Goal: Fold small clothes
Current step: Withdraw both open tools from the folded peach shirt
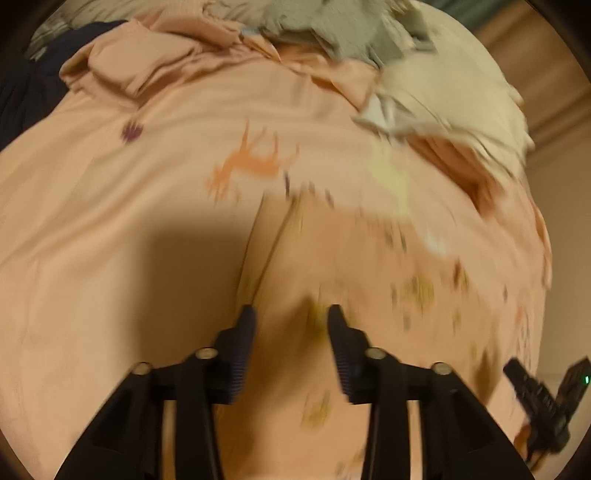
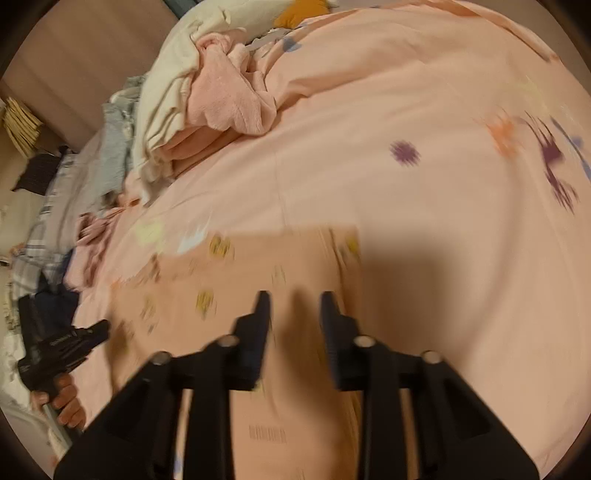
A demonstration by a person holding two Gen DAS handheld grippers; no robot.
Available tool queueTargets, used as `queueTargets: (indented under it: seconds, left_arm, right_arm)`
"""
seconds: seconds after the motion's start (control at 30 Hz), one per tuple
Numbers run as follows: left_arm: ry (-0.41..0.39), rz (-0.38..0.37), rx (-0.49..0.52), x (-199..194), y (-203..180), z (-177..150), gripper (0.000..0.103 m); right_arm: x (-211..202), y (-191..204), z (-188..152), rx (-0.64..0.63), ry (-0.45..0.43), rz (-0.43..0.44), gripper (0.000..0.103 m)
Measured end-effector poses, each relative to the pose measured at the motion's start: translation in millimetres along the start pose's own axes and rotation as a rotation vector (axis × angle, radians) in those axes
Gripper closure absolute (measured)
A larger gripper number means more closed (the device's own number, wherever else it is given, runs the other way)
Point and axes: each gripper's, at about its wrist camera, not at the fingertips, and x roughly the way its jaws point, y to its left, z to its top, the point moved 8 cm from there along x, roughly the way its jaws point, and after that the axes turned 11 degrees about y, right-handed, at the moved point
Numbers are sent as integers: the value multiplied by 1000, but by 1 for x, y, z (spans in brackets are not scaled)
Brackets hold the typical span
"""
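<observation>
Peach printed garment (image 1: 332,258) is spread flat on the pink bedsheet (image 1: 110,221); left tool (image 1: 291,314) and right tool (image 2: 294,301) are angled downward, jaws apart, nothing clamped.

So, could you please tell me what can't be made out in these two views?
- Small garment: both views, motion blur smears its prints and outline.
- Label on it: right wrist view, too blurred to read.
- Clothes pile: left wrist view, cut off by the top edge.
- Left gripper: right wrist view, jaws unclear.
</observation>
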Motion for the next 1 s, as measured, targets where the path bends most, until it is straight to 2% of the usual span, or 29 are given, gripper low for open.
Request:
queueTargets:
  seconds: [0.13,0.2,0.23,0.27,0.3,0.4,0.43,0.5,0.53,0.57,0.6,0.63,0.7,0.77,0.87,0.93,1.0]
  left_arm:
    - [-20,-13,-5,-14,15,-54,53]
    - [-49,-72,1,-21,11,-77,53]
    - [-81,-97,39,-23,3,-83,53]
    - [-116,-97,80,-24,-5,-90,53]
    - [-166,-52,133,-23,-16,-94,53]
    - [-227,82,188,-8,-33,-92,53]
    - [-213,98,199,-1,-36,-92,53]
    - [-110,154,206,32,-37,-88,53]
    - [-63,187,185,42,-28,-89,53]
    - [-65,196,172,48,-24,-89,54]
    - [-128,181,182,43,-23,-90,54]
    - [-147,200,199,41,-22,-93,54]
    - [-180,290,267,41,-20,-101,54]
    - [-213,339,310,40,-19,-107,54]
    - [-216,313,277,35,-11,-112,54]
    - [-195,269,238,34,-5,-114,54]
    - [-176,263,246,35,-2,-122,54]
  right_arm:
    - [-20,-17,-59,-8,-11,-48,50]
    - [-20,-19,-84,6,5,-8,52]
    - [-20,-16,-95,-11,9,23,54]
    - [-19,-7,-105,-43,7,39,63]
    - [-16,3,-111,-81,3,40,71]
    - [1,39,-119,-170,-6,43,79]
    - [12,52,-119,-184,9,67,79]
    - [31,63,-120,-177,56,74,80]
    - [46,63,-122,-170,88,45,80]
    - [51,60,-126,-168,95,10,83]
    - [58,55,-128,-168,99,-42,87]
    - [61,51,-132,-194,83,-83,90]
    - [57,52,-142,-270,44,-135,91]
    - [55,52,-150,-304,39,-199,91]
    - [54,48,-154,-304,62,-218,91]
    - [52,39,-155,-239,69,-171,91]
    - [48,29,-156,-190,80,-134,91]
